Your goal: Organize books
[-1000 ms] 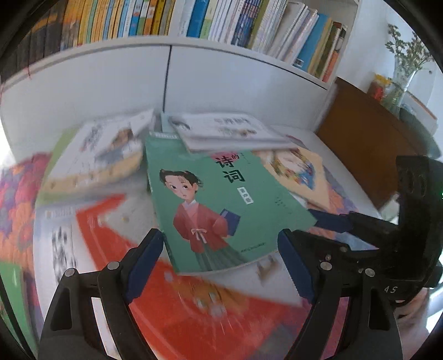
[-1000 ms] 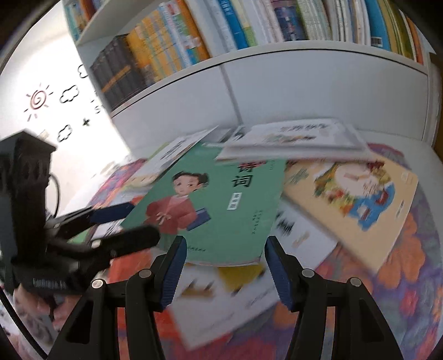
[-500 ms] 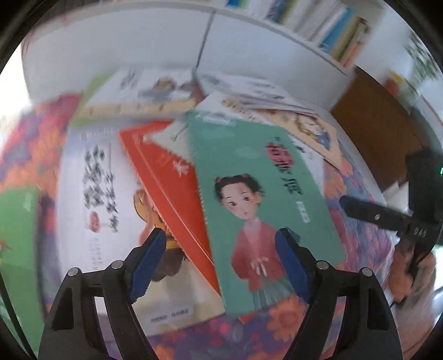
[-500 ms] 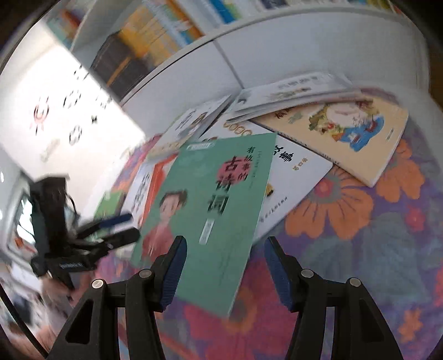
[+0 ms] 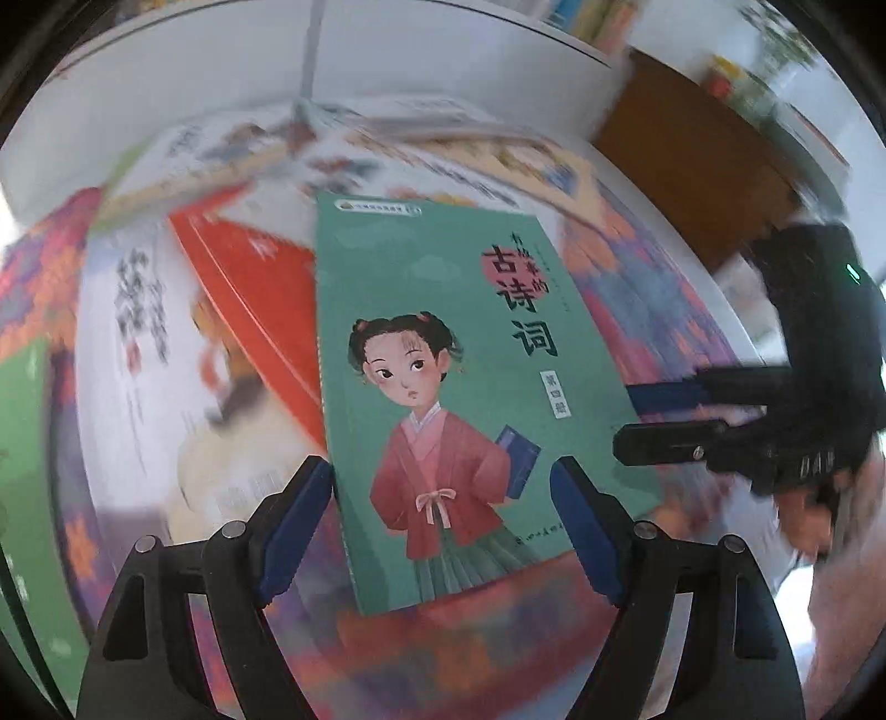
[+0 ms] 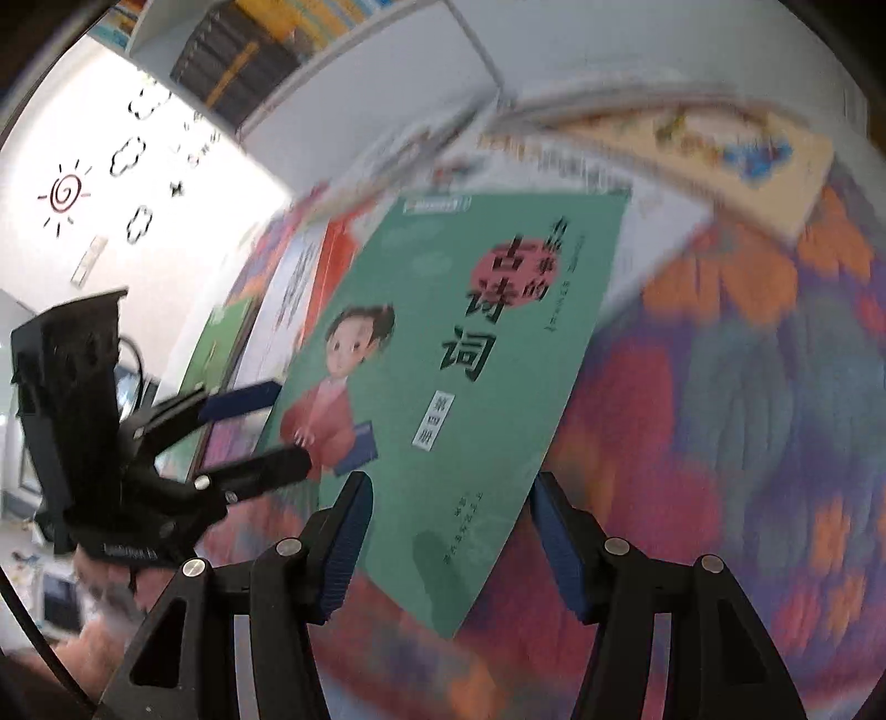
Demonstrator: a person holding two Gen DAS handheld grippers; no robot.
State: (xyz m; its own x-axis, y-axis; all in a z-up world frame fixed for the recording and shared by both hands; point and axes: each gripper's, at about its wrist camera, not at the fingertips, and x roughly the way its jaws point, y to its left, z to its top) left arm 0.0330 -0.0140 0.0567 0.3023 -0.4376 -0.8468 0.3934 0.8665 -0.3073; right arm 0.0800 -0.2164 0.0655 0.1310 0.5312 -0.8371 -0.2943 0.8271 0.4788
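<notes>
A green book [image 5: 443, 332] with a girl in a red robe on its cover lies face up, half on the pile and half over the flowered cloth. My left gripper [image 5: 437, 471] is open above the book's near end, its left finger at the book's left edge. My right gripper [image 6: 449, 487] is open over the book's near corner [image 6: 470, 332]. In the left wrist view the right gripper [image 5: 626, 418] reaches the book's right edge. In the right wrist view the left gripper [image 6: 290, 423] meets the left edge. Whether any fingertip presses on the cover I cannot tell.
A red book [image 5: 249, 288], a white book [image 5: 144, 343] and a yellow picture book [image 6: 720, 144] lie scattered behind on the flowered cloth [image 6: 720, 387]. A white bookcase [image 6: 266, 50] full of upright books stands at the back. A brown cabinet [image 5: 692, 155] is at the right.
The green book has come out from under the white book and off the pile towards me, staying between both grippers. Both views have tipped downward, and the shelf has nearly left the picture.
</notes>
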